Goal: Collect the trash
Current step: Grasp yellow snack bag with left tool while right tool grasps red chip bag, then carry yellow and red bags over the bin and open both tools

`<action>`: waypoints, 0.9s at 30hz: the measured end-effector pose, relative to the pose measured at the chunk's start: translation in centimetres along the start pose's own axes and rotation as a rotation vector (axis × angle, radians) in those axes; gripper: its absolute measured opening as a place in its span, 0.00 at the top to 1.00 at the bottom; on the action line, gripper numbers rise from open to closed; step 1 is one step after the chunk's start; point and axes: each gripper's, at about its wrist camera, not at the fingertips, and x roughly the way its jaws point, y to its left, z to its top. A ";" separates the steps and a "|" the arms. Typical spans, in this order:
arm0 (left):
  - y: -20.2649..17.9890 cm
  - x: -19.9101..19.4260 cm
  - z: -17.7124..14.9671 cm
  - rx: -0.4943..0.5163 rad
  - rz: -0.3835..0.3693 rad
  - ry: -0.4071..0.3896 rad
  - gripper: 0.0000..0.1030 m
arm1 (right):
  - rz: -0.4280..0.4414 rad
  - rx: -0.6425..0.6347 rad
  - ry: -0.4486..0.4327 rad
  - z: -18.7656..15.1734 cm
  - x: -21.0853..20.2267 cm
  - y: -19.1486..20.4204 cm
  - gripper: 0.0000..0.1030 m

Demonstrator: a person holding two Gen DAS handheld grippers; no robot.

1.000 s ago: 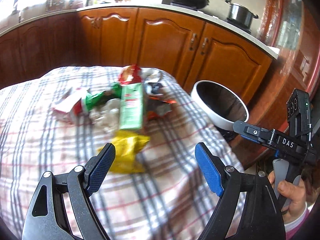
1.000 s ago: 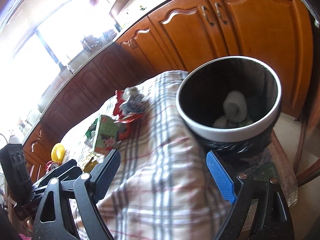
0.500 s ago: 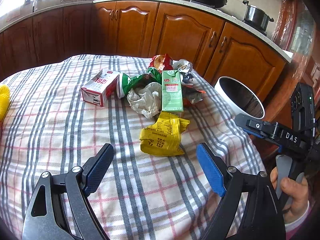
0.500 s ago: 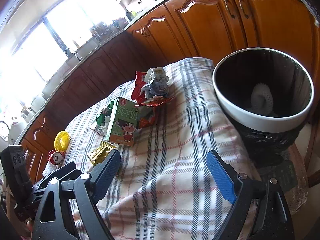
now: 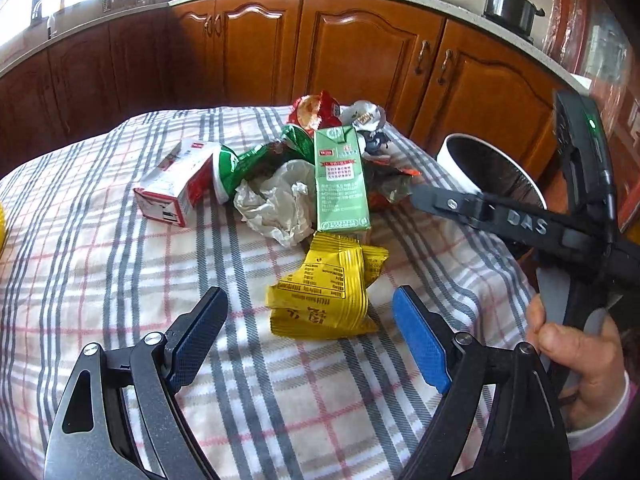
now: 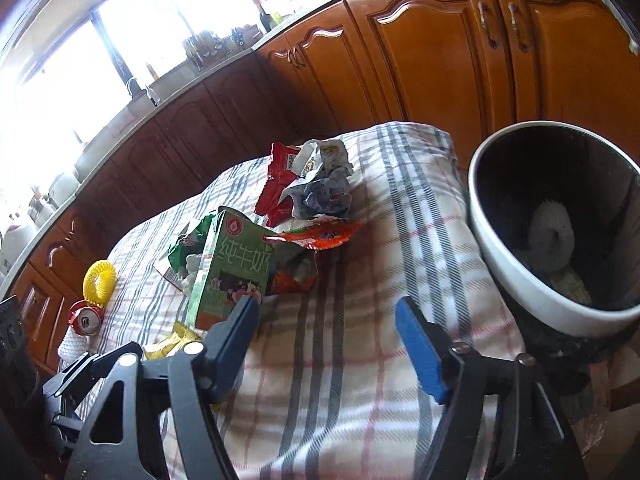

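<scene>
On the checked tablecloth point(image 5: 120, 280), your left gripper point(image 5: 308, 336) gapes wide and empty; the yellow wrapper point(image 5: 324, 292) lies just ahead between its jaws, long axis pointing away. Your right gripper point(image 6: 328, 332), just narrowing, holds nothing, bin point(image 6: 492, 240) beside it

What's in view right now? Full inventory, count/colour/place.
tablecloth: 1, white with grey-red checks, covers the table
milk carton: 1, green, mid-pile
small carton: 1, red-white, left of pile
yellow wrapper: 1, nearest the left tool
crumpled plastic: 1, clear-white, beside the green carton
red wrapper: 1, far end of pile
can: 1, red, table's left edge
yellow ring: 1, by the can
bin: 1, white rim, dark inside, off the table's right edge
pot: 1, steel, on counter
left tool: open, empty
right tool: open, empty, jaws just narrowed
hand: 1, holding right tool
</scene>
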 end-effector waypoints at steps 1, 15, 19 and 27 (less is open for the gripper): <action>-0.1 0.3 0.0 0.003 -0.002 0.005 0.25 | -0.002 -0.002 0.007 0.2 0.5 0.0 0.41; -0.8 -0.4 -0.4 -0.004 -0.090 -0.005 0.60 | -0.010 -0.020 -0.010 0.1 0.1 -0.3 1.00; -1.9 -1.2 -0.3 0.010 -0.118 -0.020 0.60 | -0.014 -0.003 -0.025 -0.9 -2.3 -1.4 1.00; -4.3 -0.8 0.7 0.037 -0.160 -0.023 0.60 | -0.030 0.012 -0.088 -2.0 -7.5 -3.2 1.00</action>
